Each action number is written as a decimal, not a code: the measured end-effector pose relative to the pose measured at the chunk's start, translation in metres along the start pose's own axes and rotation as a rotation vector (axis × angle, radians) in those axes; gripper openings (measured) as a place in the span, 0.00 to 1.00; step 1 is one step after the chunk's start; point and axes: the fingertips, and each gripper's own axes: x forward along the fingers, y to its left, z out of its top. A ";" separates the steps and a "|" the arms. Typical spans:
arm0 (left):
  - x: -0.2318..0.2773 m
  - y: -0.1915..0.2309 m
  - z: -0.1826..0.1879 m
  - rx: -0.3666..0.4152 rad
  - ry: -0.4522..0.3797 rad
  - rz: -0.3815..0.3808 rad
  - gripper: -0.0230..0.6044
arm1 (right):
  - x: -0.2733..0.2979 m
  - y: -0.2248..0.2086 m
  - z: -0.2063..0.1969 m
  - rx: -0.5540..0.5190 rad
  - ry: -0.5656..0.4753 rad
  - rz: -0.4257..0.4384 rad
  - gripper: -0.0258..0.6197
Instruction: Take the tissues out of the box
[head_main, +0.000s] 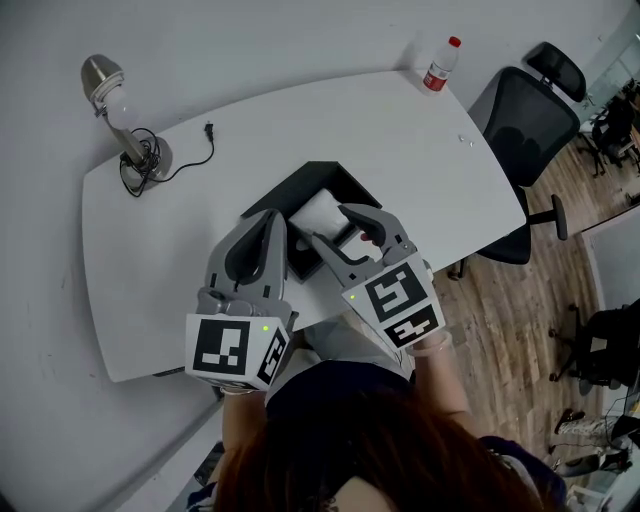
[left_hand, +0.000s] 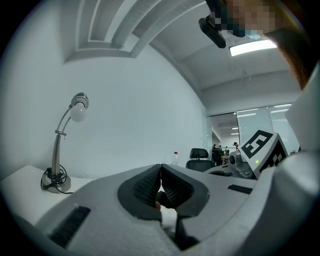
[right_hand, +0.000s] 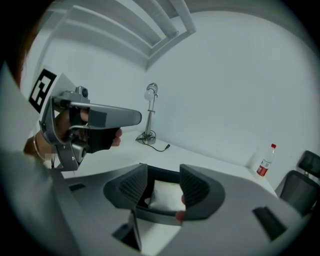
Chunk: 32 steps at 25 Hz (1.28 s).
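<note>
Big white curved table (head_main: 400, 150) takes up most of the head view, with a black office chair (head_main: 525, 125) parked off its far right edge. Near the front of the table there's an open black box (head_main: 310, 178), and both grippers hang right over it. The left gripper (left_hand: 160, 167) is over the left side of the box, claw pressed together tip to tip with nothing pinched in it. The right gripper (right_hand: 164, 170) has its claw spread, and the tissues (right_hand: 165, 195), a white pack, show in the gap between the jaws. The pack is down inside the box and isn't gripped. Smaller stuff: a desk lamp (head_main: 100, 75) at the far left corner with its cord trailing, and a water bottle (head_main: 440, 65) with a red cap at the back edge.
</note>
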 end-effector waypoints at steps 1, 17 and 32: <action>0.003 0.002 -0.001 -0.002 0.002 0.001 0.07 | 0.004 -0.001 -0.002 -0.002 0.012 0.004 0.37; 0.033 0.026 -0.016 -0.065 0.027 0.009 0.07 | 0.053 -0.001 -0.055 -0.075 0.273 0.099 0.44; 0.048 0.040 -0.030 -0.105 0.055 0.019 0.07 | 0.077 0.004 -0.084 -0.073 0.517 0.161 0.48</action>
